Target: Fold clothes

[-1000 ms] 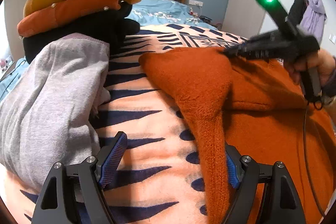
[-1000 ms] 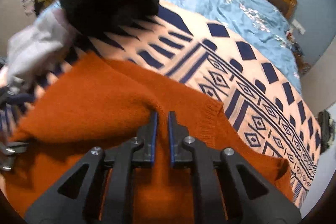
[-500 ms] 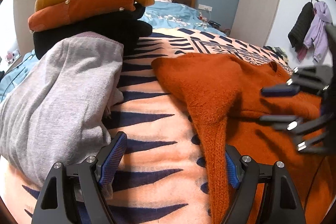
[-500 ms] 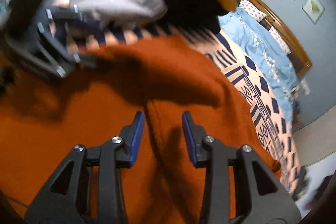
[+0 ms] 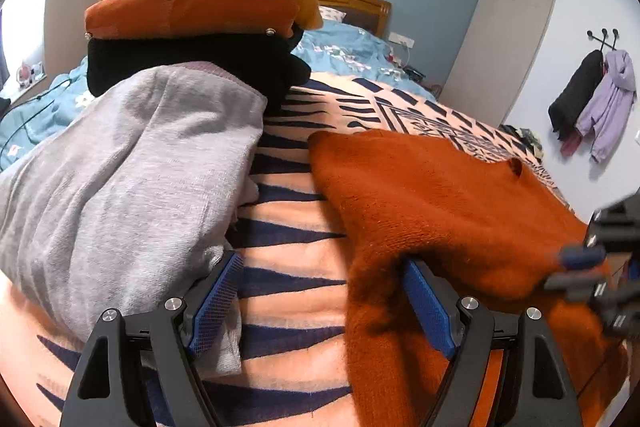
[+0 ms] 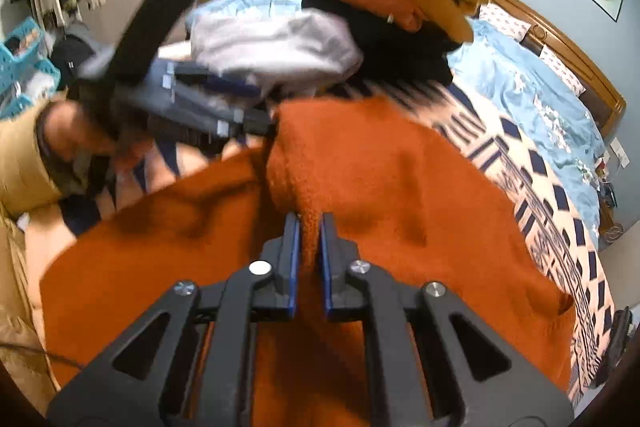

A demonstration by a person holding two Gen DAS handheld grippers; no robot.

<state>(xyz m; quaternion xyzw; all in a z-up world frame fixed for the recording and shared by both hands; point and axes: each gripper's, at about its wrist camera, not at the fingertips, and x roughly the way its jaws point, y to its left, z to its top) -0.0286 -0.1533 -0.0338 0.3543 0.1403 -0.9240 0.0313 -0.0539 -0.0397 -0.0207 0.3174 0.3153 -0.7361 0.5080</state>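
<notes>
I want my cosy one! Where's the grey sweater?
In the left wrist view, the grey sweater lies left on the striped blanket, against the folded stack, left of the orange sweater.

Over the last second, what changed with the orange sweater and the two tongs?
The right tongs opened, moved across the orange sweater and are closing on a raised fold of it. The left tongs stayed open, holding nothing; the sleeve still drapes past one pad. The stack of folded clothes is unchanged.
</notes>
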